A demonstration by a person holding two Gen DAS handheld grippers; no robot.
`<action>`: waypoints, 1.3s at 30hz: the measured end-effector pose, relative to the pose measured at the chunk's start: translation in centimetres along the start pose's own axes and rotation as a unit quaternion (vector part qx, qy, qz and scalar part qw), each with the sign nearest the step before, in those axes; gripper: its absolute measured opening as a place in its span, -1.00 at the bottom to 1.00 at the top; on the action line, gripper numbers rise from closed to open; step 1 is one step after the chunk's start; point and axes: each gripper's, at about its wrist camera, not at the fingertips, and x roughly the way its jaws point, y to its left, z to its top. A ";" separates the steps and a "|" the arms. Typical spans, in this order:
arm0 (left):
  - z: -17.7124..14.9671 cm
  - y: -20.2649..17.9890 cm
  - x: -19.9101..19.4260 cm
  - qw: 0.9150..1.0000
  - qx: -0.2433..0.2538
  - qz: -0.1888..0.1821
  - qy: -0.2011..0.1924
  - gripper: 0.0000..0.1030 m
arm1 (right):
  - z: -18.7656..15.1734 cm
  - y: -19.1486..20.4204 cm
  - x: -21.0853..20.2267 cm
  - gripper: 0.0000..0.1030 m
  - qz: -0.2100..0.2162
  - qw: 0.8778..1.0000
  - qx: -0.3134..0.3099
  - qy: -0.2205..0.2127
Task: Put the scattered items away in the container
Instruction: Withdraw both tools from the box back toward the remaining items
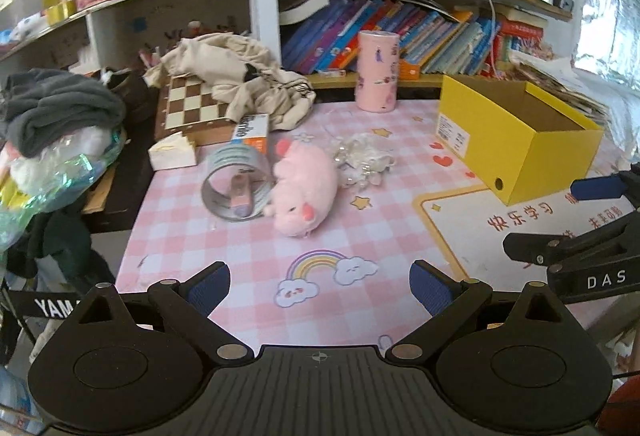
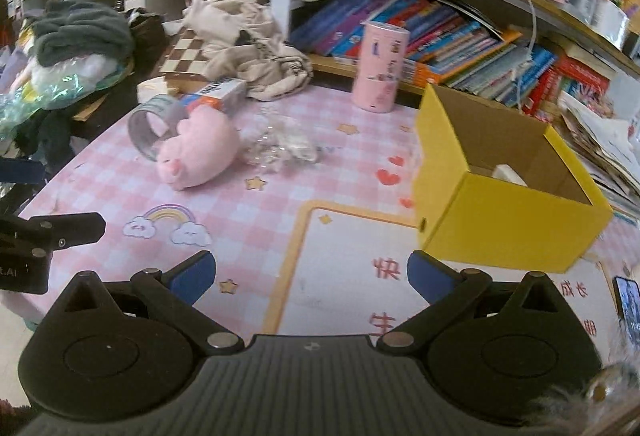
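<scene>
Left gripper: we see it spread wide, holding nothing.
Right gripper: likewise.
Pink pig: ahead of left gripper, well apart.
Yellow box: just beyond our right fingertip.

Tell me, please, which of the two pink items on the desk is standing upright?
The pink cylindrical canister by the bookshelf stands upright on its flat end. The pink plush pig lies on its side against the tape roll.

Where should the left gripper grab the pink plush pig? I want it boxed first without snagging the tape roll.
Grip the pink plush pig across its soft, narrow midbody, coming from above. Its head end points toward the open left gripper; the tape roll touches one flank, so keep that finger close.
</scene>
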 end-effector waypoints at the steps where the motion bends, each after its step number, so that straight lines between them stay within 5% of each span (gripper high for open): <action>1: -0.1 0.3 -0.1 1.000 -0.005 0.000 0.000 0.90 | 0.1 0.2 0.1 1.00 0.002 1.000 -0.001 0.000; 21: 0.0 1.6 2.0 0.999 -0.024 0.017 0.015 0.90 | 1.5 0.9 3.8 1.00 0.036 0.999 -0.013 0.020; 39: 1.9 0.5 8.4 0.997 -0.042 0.026 0.059 0.90 | 3.7 -2.4 10.1 1.00 0.051 0.997 -0.017 0.061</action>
